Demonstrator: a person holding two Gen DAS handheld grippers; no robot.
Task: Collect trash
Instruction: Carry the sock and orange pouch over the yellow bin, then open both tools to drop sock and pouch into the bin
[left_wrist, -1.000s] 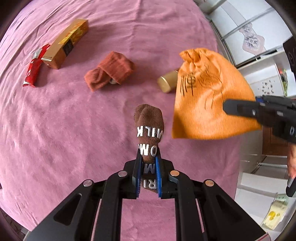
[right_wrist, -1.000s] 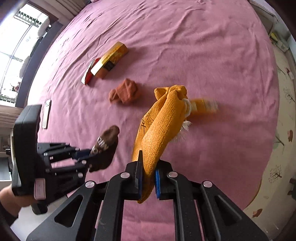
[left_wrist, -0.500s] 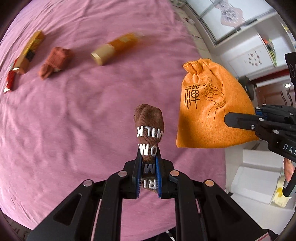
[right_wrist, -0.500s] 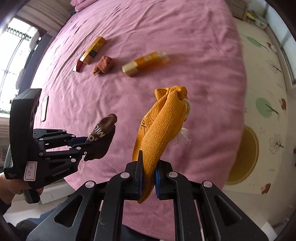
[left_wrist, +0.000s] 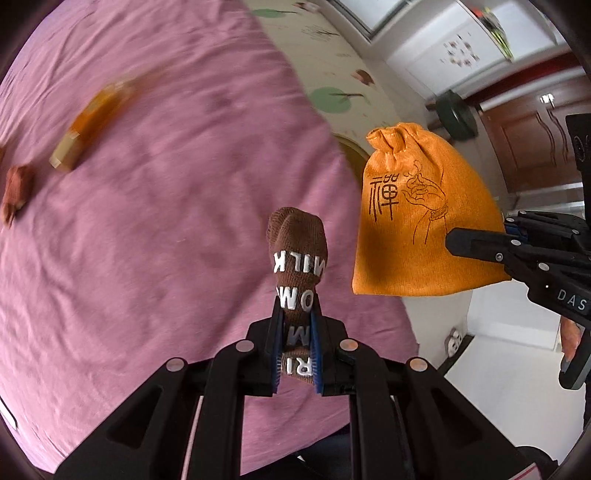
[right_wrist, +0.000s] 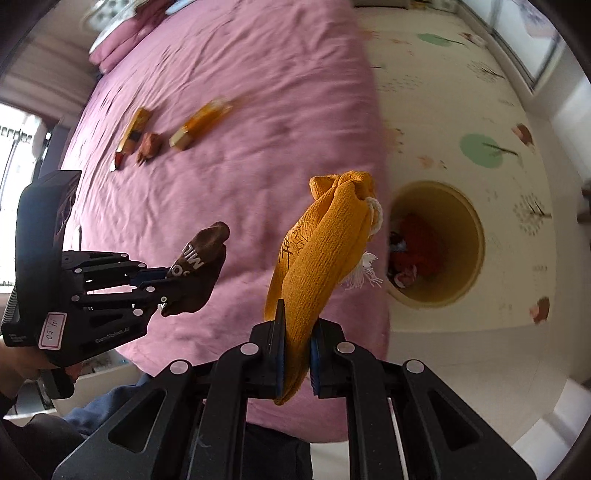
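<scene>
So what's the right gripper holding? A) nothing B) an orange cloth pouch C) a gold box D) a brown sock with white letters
B: in the right wrist view the right gripper is shut on the orange cloth pouch, while the brown sock sits in the left gripper.

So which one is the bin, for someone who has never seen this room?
Start at the pink bed and go to the patterned floor beside its edge. The bin stands there: a round yellow tub, open on top, red scraps inside, the only container in sight.
</scene>
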